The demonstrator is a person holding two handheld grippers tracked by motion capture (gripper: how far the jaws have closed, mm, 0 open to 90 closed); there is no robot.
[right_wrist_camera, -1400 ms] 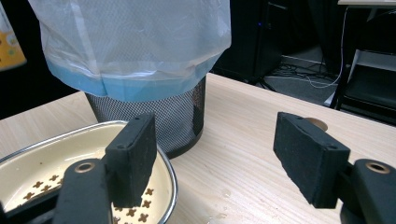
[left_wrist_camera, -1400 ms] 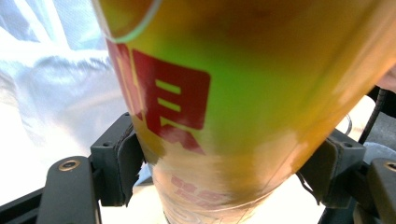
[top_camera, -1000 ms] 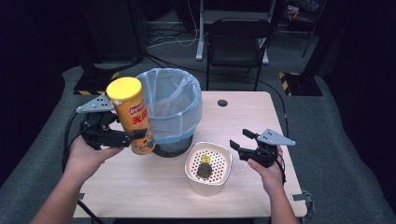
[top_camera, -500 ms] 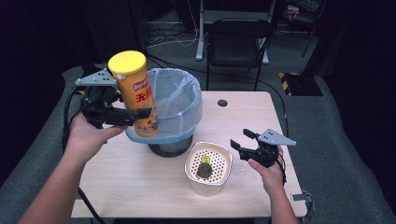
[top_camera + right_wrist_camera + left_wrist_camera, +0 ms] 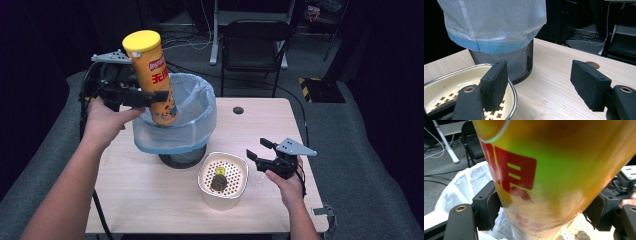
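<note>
A tall yellow chips can with a yellow lid and red lettering is held upright in the air, its lower end over the left part of the bin's mouth. My left gripper is shut on the chips can, one black pad on each side. The bin is a black mesh basket lined with a white and blue bag. At the table's right my right gripper rests low, open, with nothing between its pads.
A cream perforated dish with a dark lump in it stands in front of the bin, just left of my right gripper. A round cable hole sits in the wooden table. A black chair stands behind.
My left gripper has lifted the chips can from beside the bin, up and toward its mouth. The right gripper has stayed still.
</note>
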